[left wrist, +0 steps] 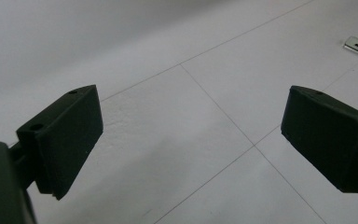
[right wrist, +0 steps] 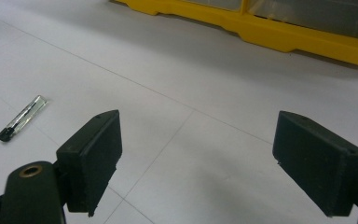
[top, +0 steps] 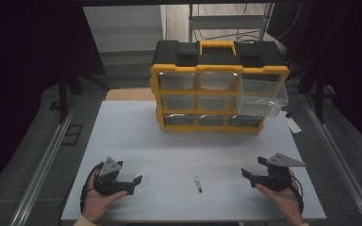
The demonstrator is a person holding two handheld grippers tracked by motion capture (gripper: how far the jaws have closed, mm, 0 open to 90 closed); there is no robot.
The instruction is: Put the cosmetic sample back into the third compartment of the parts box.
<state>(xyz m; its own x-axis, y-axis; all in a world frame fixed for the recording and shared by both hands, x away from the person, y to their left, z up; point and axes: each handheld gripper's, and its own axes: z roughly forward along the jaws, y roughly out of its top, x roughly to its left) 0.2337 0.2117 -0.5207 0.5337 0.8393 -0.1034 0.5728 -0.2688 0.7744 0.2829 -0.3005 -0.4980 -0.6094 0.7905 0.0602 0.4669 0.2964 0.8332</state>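
So both hands are sitting low at the near edge of the white tabletop [top: 136, 141], one on each side, each holding its tool close to the surface. The left tongs [top: 131, 184] are standing apart with nothing between the pads, just bare tabletop showing through the gap in the left gripper view. The right tongs [top: 248, 178] are spread wide too, also holding nothing.

The small pen-like thing [top: 197, 184], clear body with a dark tip, is lying flat between the two hands, a bit nearer the right one, touching neither. In the right gripper view it's lying off to the left of the pads [right wrist: 22, 118], so that tool isn't lined up on it yet.

At the far end the yellow-and-black drawer organizer [top: 202, 122] is standing upright, and its top-right clear drawer [top: 262, 97] is hanging pulled out and looks empty. My guess is that's why it's open: it's waiting to take the pen. The hands being spread either side looks like a ready pose, leaving the middle free for whichever one goes in for the pickup.
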